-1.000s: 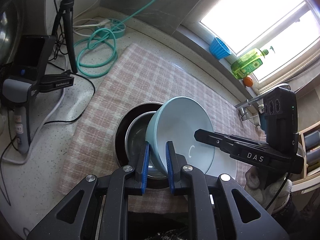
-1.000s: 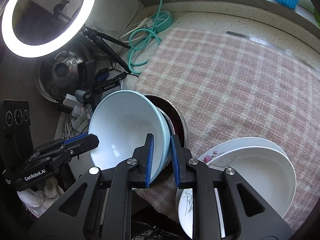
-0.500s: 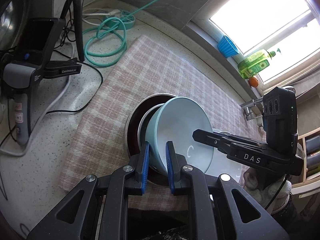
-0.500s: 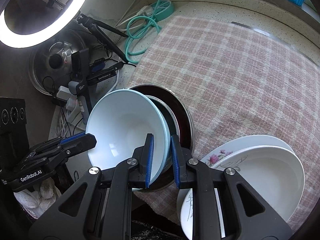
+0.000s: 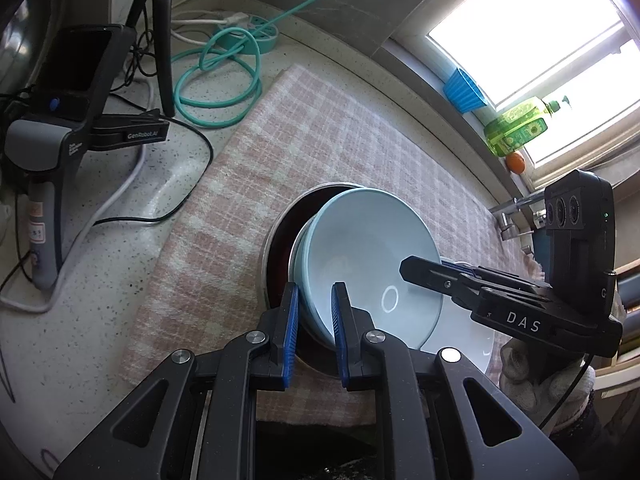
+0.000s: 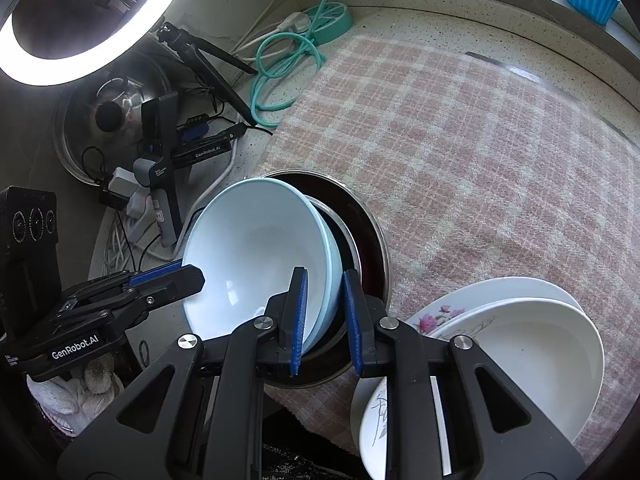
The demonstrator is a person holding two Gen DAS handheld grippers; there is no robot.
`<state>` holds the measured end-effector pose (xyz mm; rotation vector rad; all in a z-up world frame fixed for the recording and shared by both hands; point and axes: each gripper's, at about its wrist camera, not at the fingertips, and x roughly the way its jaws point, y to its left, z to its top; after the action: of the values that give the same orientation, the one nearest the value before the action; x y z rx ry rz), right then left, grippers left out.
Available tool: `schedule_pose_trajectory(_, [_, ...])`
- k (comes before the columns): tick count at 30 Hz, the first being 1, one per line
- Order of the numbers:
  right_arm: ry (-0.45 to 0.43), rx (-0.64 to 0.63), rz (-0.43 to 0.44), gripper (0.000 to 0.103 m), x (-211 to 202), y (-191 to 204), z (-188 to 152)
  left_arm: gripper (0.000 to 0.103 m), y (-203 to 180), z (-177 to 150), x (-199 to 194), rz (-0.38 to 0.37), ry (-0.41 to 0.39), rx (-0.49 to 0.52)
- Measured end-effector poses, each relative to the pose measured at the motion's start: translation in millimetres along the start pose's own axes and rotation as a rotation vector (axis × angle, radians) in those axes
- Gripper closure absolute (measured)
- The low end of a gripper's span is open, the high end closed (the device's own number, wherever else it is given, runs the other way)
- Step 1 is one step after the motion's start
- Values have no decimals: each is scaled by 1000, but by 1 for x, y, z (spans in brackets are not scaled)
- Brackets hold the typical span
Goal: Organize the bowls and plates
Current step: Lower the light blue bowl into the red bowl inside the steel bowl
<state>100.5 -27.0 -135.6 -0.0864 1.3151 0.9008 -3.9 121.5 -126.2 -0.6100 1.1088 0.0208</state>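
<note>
**Two grippers hold one blue bowl**

The left gripper (image 5: pixel 314 320) pinches the rim of the light blue bowl (image 5: pixel 368 256) between its blue pads, with only the rim's width between them. The right gripper (image 6: pixel 323 312) pinches the opposite rim the same way. The bowl tilts over a dark metal-rimmed bowl (image 6: pixel 370 248) near the front edge of the pink checked cloth (image 6: pixel 480 152). Just beside it, at the cloth's front corner, sit stacked white plates (image 6: pixel 532 344), one with flowers.
</note>
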Motion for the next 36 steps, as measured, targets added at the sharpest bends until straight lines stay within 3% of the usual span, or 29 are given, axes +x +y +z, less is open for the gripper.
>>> schedule_pose_trajectory(5, [-10,-3,-18,82,-2,0,1,89,1,0,2,5,2,3])
schedule_pose_trajectory(7, [-8,-1,-13,77,-2,-2,1,89,1,1,3,4,2,3])
schedule_pose_trajectory(20, [-41,61,-4,77,-14,-15,-2,89,5,2,1,4,-4,-7])
schedule_pose_trajectory(22, [-34,84,22,84,-14,-20,-2,89,5,2,0,3,-9,-10])
schedule_pose_trajectory(27, [-8,112,53,91,-6,-24,-3,89,4,3,-2,4,-17,-10])
schedule_pose_trajectory(30, [8,157,99,92,-2,-28,-4,89,4,3,-2,5,-17,-5])
schedule_pose_trajectory(36, [-31,131,105,89,-12,-29,-7,89,5,2,-7,5,-32,-11])
